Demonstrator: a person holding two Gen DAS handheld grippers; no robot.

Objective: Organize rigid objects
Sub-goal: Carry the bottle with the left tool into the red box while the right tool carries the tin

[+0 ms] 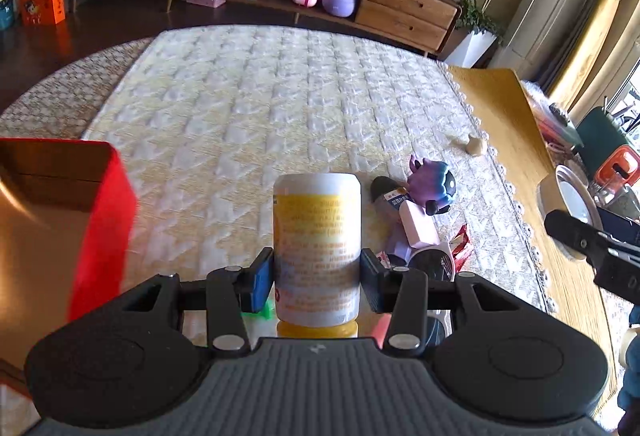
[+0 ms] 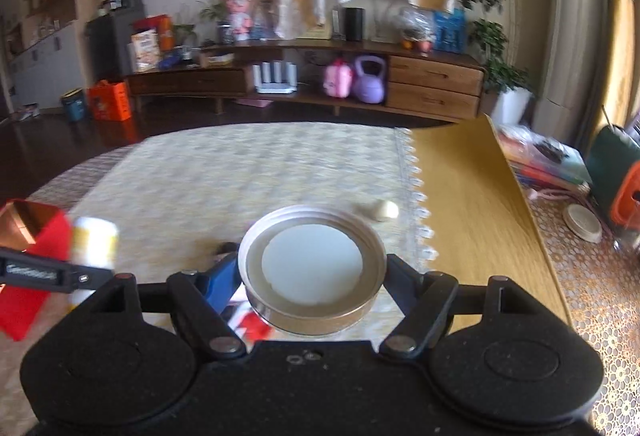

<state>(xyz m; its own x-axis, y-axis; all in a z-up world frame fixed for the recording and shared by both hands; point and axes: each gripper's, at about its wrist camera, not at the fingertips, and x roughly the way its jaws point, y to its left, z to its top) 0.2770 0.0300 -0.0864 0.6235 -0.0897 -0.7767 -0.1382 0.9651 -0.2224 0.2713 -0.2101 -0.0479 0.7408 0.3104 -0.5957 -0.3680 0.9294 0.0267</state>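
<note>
My left gripper point(image 1: 316, 278) is shut on a white and yellow bottle point(image 1: 317, 236), held above the quilted tablecloth point(image 1: 260, 108). The bottle also shows in the right wrist view point(image 2: 94, 244), blurred, at the left. My right gripper point(image 2: 314, 272) is shut on a round metal lid point(image 2: 312, 264), held above the cloth. The lid and right gripper appear in the left wrist view point(image 1: 568, 196) at the right edge. A red box point(image 1: 60, 212) with an open top sits left of the bottle. A purple toy point(image 1: 432, 184), a pink block point(image 1: 418, 226) and other small items lie right of the bottle.
A small beige lump point(image 1: 474, 145) lies near the cloth's right edge. The bare wooden table point(image 2: 472, 196) extends right, with books point(image 2: 536, 160) and jars beyond. A low wooden cabinet point(image 1: 404, 12) stands behind the table.
</note>
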